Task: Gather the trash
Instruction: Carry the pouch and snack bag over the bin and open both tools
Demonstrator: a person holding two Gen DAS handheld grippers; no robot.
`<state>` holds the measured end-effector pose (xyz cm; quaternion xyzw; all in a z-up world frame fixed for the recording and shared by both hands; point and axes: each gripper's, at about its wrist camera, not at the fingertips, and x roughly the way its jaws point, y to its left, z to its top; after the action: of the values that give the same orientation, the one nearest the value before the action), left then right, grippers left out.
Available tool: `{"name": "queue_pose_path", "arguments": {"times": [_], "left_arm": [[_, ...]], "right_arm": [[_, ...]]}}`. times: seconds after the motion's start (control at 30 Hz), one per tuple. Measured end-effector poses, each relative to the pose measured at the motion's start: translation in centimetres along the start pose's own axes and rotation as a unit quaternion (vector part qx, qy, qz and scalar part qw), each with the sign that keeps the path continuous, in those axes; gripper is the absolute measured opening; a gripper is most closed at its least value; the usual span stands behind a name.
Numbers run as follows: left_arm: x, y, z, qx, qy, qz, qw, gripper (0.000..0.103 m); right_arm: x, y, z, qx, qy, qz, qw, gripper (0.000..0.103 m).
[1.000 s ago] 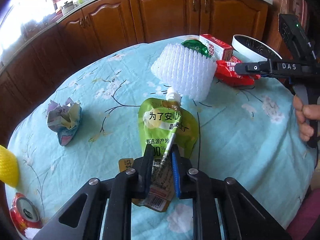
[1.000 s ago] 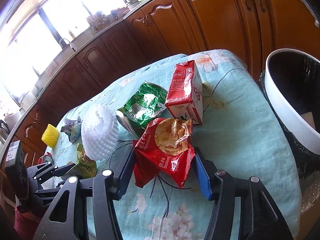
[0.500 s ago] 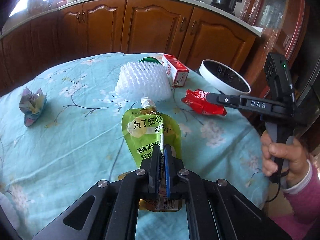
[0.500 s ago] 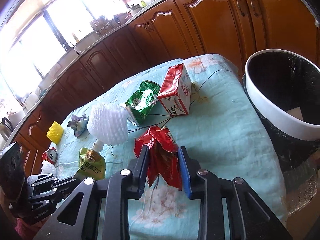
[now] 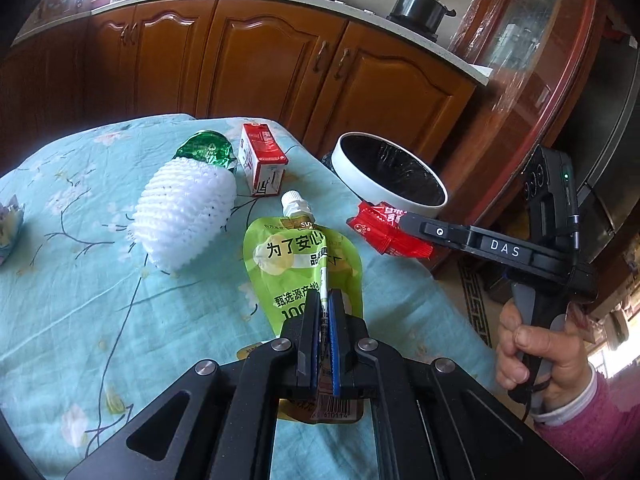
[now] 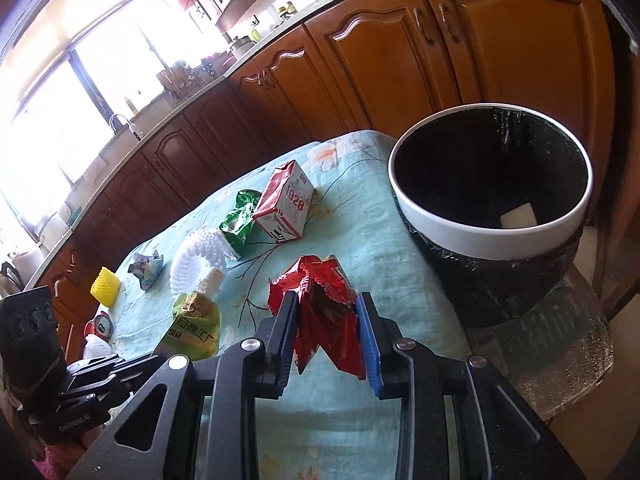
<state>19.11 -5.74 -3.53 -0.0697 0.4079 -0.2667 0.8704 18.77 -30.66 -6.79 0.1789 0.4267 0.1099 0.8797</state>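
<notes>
My left gripper is shut on a green spouted drink pouch and holds it above the table, spout pointing away. My right gripper is shut on a crumpled red snack wrapper and holds it above the table's right end, beside the white-rimmed, black-lined trash bin. In the left wrist view the red wrapper hangs just before the bin's rim. The pouch also shows in the right wrist view.
On the teal flowered tablecloth lie a white foam fruit net, a red milk carton, a green foil bag, a crumpled paper, a yellow foam net and a crushed can. Wooden cabinets stand behind.
Both grippers closed on their items and lifted them. The right gripper carried the red wrapper toward the bin. The left gripper swung right with the pouch.
</notes>
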Motion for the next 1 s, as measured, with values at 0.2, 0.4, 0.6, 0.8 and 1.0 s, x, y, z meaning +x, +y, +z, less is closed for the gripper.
{"name": "queue_pose_path", "arguments": {"times": [0.2, 0.4, 0.6, 0.8, 1.0], "left_arm": [[0.7, 0.1, 0.0, -0.003, 0.005, 0.006, 1.0000, 0.002], [0.9, -0.5, 0.3, -0.003, 0.009, 0.014, 0.9999, 0.002], [1.3, -1.5, 1.5, 0.002, -0.001, 0.008, 1.0000, 0.002], [3.1, -3.5, 3.2, 0.017, -0.009, -0.006, 0.9998, 0.002], [5.4, -5.1, 5.1, 0.035, -0.014, -0.016, 0.9992, 0.002]], "right_arm": [[1.6, -0.3, -1.4, -0.022, 0.031, -0.018, 0.999, 0.045], [1.7, -0.3, -1.6, -0.029, 0.026, -0.017, 0.999, 0.039], [0.2, -1.0, -1.0, -0.021, 0.009, -0.011, 1.000, 0.031], [-1.9, -2.5, 0.8, -0.006, -0.020, -0.016, 1.000, 0.031], [-3.5, -4.8, 2.6, 0.007, -0.043, -0.036, 0.998, 0.031]]}}
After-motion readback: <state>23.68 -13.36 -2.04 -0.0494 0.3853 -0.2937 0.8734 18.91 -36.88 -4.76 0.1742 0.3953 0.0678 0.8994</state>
